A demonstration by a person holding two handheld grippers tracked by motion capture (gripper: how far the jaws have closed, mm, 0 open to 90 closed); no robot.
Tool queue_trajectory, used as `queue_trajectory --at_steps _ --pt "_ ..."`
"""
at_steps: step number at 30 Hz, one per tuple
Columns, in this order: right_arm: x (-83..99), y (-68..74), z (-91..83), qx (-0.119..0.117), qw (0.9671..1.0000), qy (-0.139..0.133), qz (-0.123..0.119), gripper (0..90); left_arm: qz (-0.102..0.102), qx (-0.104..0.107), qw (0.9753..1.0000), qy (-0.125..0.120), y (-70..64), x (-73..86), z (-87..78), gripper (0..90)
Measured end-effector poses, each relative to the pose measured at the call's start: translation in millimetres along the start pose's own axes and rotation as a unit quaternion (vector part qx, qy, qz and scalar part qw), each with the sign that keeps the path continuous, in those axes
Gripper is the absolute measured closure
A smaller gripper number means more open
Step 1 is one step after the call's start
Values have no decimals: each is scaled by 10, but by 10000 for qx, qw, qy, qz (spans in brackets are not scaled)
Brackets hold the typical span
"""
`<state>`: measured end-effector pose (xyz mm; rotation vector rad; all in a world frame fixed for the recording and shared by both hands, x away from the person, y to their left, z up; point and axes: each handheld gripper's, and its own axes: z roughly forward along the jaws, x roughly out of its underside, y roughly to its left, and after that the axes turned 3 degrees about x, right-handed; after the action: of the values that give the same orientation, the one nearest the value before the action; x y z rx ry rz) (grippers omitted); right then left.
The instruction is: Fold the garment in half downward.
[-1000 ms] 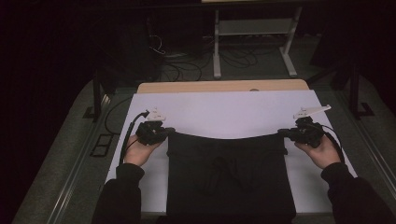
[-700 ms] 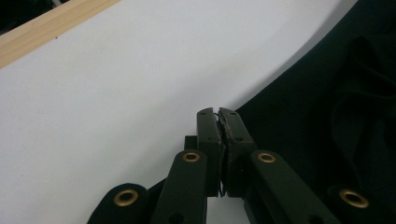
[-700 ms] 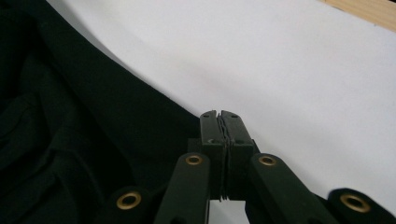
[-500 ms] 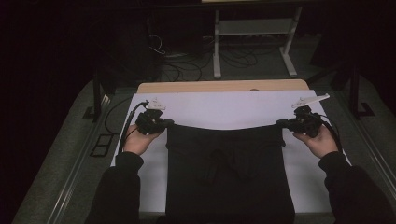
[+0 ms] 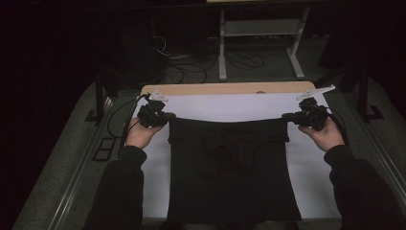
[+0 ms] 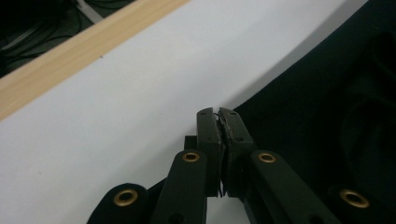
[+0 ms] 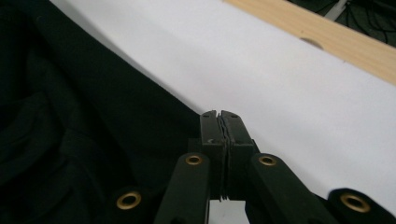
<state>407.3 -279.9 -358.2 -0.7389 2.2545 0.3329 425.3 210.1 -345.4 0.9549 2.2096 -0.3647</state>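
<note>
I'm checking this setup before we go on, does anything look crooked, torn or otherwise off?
Nothing stands out. The dark garment lies fairly flat on the white sheet, with only slight wrinkles at its middle. The left hand-held gripper and right hand-held gripper are each shut on a top corner, holding its top edge taut and about parallel to the table's wooden edge.

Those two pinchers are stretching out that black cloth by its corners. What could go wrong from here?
Each tool, left and right, seems to pinch just a thin edge of the black cloth, so a corner might slip free if pulled harder. The cloth's near edge hangs at the front of the white table cover, so it could slide off. Its folded middle looks wrinkled and may stay bunched.
</note>
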Motion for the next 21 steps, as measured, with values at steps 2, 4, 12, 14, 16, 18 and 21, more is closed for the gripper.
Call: queue_trajectory --at_steps 2,4,12,14,16,18,21 --pt "-34 -24 11 21 10000 10 77 874 -25 5 10000 42 34 -30 27 863" --pt "-58 -49 25 45 9999 18 139 874 -33 -30 10000 74 58 -61 57 863" --pt "-160 -139 48 136 9996 -42 245 872 -176 -96 9998 41 137 -164 128 861" --pt "-195 -154 57 164 9996 -52 223 873 -203 -115 9997 29 149 -177 142 861" --pt "-236 -169 57 173 9996 -81 231 872 -228 -127 9997 9 172 -189 155 861" --pt "-273 -186 61 206 9995 -107 207 873 -276 -112 9996 -10 205 -197 170 861" --pt "-317 -207 77 249 9993 -136 249 873 -297 -117 9995 -19 246 -214 183 860"
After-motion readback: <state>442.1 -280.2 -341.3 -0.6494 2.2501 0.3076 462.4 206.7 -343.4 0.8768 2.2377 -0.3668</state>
